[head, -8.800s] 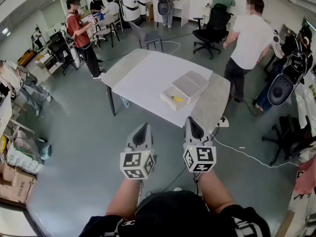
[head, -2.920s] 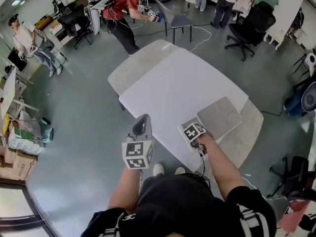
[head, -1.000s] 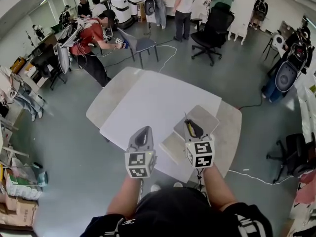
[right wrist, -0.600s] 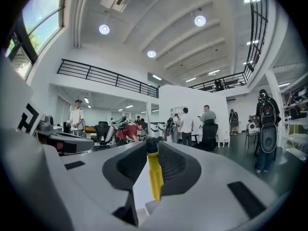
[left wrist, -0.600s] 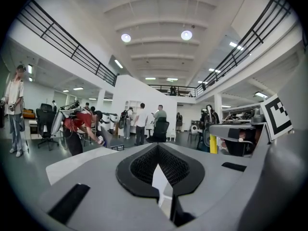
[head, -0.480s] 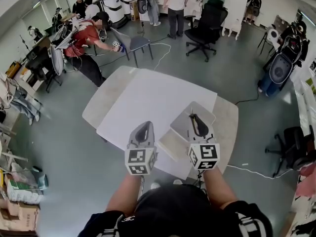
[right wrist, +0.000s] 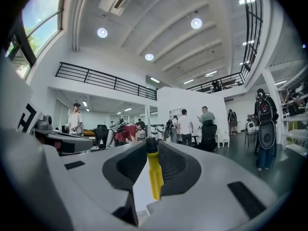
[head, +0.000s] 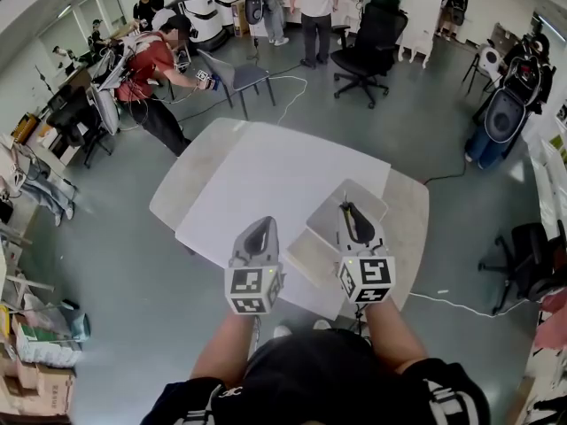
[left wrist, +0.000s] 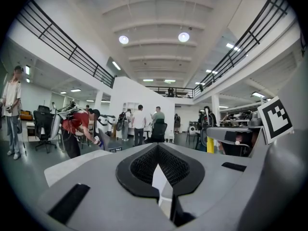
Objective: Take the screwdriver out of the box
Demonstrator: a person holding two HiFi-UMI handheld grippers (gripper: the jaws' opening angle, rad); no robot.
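The yellow-handled screwdriver [right wrist: 154,177] stands between the jaws of my right gripper [right wrist: 153,150], its black end pointing away from me. In the head view that right gripper [head: 356,226] is shut on the screwdriver and hovers above the open box. The box's lid [head: 330,215] lies tipped back beside its shallow base [head: 301,257] on the near right part of the white table [head: 266,175]. My left gripper [head: 257,235] hangs to the left of the box over the table's near edge. Its jaws are together and hold nothing, as the left gripper [left wrist: 159,163] view also shows.
A person in a red shirt [head: 155,65] bends over beyond the table's far left. A grey chair [head: 237,71] and a black office chair [head: 368,47] stand behind the table. More people stand at the back. A white cable [head: 452,304] runs on the floor at the right.
My right gripper has come up a little off the box with the screwdriver in it. The left gripper has hardly moved.
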